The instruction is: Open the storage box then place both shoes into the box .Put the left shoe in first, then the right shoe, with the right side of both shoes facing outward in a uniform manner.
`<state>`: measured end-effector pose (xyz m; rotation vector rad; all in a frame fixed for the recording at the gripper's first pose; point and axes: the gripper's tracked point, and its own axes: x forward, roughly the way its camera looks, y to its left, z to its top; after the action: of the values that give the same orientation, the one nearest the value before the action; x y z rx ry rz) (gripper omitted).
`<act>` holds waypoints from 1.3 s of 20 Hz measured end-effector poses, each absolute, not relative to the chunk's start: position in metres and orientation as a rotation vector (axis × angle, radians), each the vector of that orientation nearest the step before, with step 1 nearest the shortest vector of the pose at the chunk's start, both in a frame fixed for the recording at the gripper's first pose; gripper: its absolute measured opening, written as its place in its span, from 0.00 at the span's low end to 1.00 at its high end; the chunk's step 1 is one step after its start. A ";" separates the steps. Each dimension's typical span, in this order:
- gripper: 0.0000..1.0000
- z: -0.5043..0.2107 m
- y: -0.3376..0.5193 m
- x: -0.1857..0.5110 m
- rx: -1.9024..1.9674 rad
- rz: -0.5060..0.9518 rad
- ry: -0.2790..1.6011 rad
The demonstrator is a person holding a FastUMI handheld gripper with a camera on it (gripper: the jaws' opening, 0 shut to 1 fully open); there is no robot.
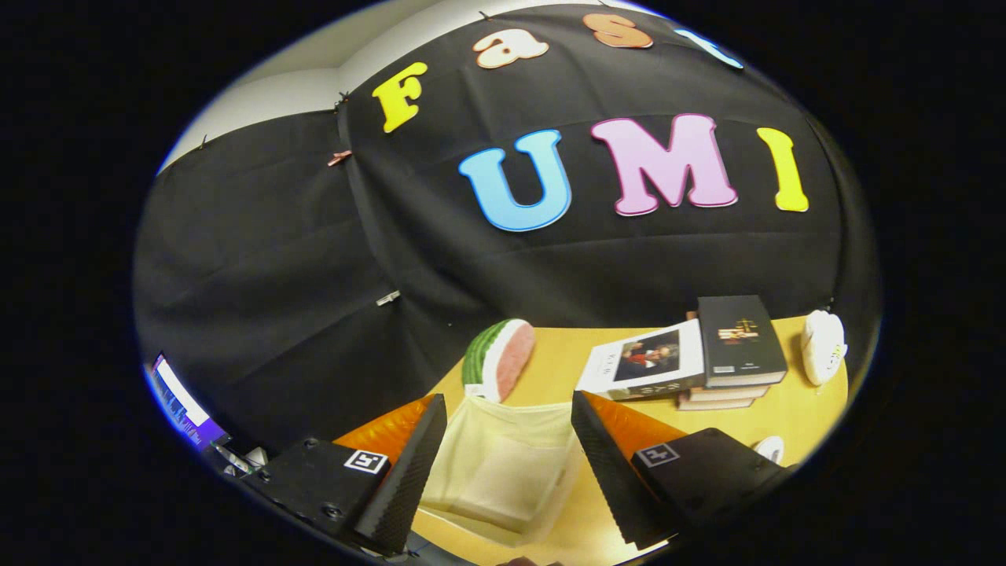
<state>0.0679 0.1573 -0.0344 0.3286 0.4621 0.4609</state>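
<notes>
Fingers: my gripper (503, 464) is spread wide, holding nothing; the two black ridged fingers (409, 479) stand apart above the table (566, 362).
Box: the pale see-through storage box (503, 472) sits between and just below the fingers, on the table. I cannot tell whether a lid is on it.
Handling: I judge it thin, light plastic, slick and a little flexible; it may slide if pushed.
Hold: I would pinch the near rim or lid edge, not the smooth wall.
Shoes: one white shoe (822, 346) lies well beyond the right finger, just beside the stack of books (727, 354). Looks soft and light.
Other: a watermelon slice (499, 359) stands just beyond the box.
</notes>
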 end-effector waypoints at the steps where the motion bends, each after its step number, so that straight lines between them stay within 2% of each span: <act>1: 0.98 -0.039 0.134 0.069 0.293 0.424 0.451; 5: 0.98 -0.085 0.068 0.062 0.109 0.332 0.470; 12: 0.98 -0.207 0.007 0.019 -0.067 0.304 0.704; 18: 0.99 -0.294 -0.007 -0.009 -0.156 0.357 0.928; 24: 0.99 -0.334 -0.004 -0.004 -0.207 0.431 1.016; 26: 0.94 -0.345 0.000 -0.003 -0.215 0.448 1.046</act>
<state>-0.0034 0.0000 -0.3453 -0.2147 1.0465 0.4476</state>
